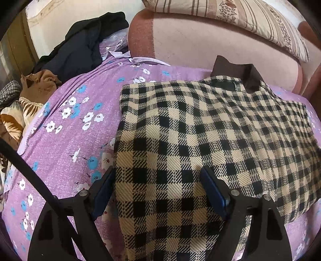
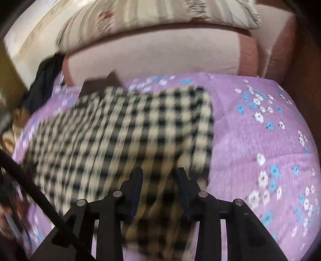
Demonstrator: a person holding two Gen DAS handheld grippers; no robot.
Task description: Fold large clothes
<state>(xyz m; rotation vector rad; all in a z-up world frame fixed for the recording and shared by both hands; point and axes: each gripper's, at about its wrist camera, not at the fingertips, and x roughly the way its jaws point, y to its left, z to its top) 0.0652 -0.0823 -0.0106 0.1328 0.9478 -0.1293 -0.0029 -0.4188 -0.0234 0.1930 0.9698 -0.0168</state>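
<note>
A black-and-cream checked garment [image 1: 200, 140] with a dark brown collar [image 1: 240, 74] lies folded on a purple floral bedsheet [image 1: 66, 140]. My left gripper [image 1: 158, 176] is open, its blue-padded fingers straddling the garment's near left part. In the right wrist view the same garment [image 2: 124, 132] is blurred by motion. My right gripper [image 2: 159, 176] is partly closed with checked cloth between its fingers; I cannot tell if it pinches it.
A pink bolster [image 1: 210, 44] and a striped floral pillow [image 1: 250, 18] lie behind the garment. Dark clothes [image 1: 84, 42] and brown clothes [image 1: 38, 84] are piled at the bed's far left. The purple sheet [image 2: 260, 130] extends to the right.
</note>
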